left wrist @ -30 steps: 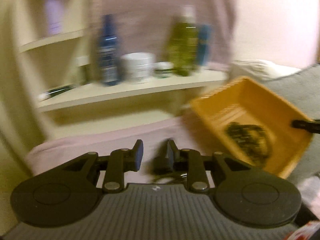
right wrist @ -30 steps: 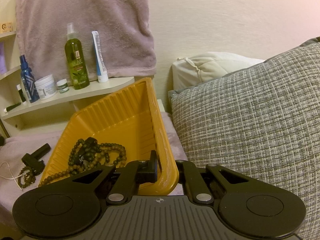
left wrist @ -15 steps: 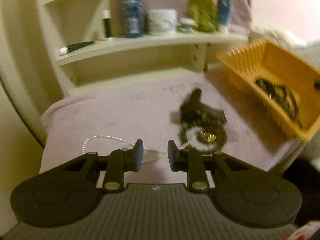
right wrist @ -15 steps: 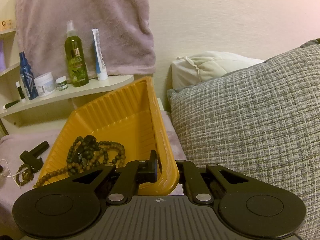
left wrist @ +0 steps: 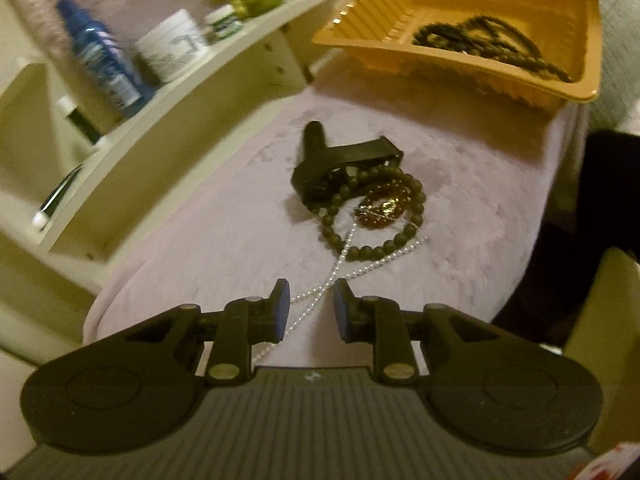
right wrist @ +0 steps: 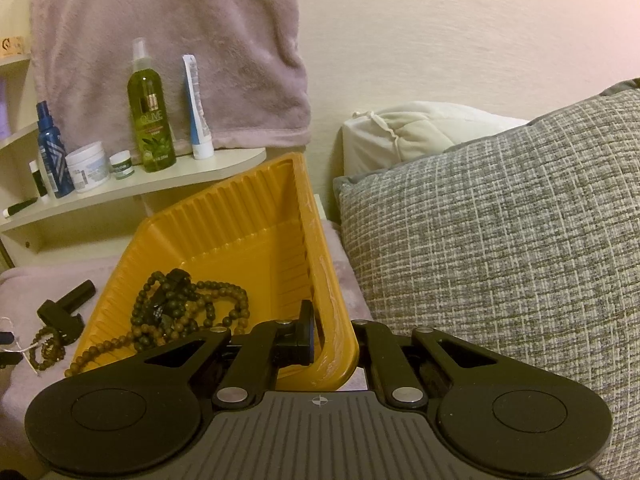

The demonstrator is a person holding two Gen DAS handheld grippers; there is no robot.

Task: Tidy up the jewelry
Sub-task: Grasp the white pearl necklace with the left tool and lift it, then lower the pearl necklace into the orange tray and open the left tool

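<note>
One tray (right wrist: 320,264), one pearl chain (left wrist: 340,264).

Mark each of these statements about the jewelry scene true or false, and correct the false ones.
1. The right hand-held gripper grips the wall of the yellow tray. True.
2. The tray holds no jewelry. False: dark bead strands lie inside it.
3. The left hand-held gripper is open, with the silver chain running between its fingers. True.
4. The green spray bottle lies flat on the purple cloth. False: it stands upright on the shelf.
5. A black clip lies on the cloth beside a beaded bracelet. True.
</note>
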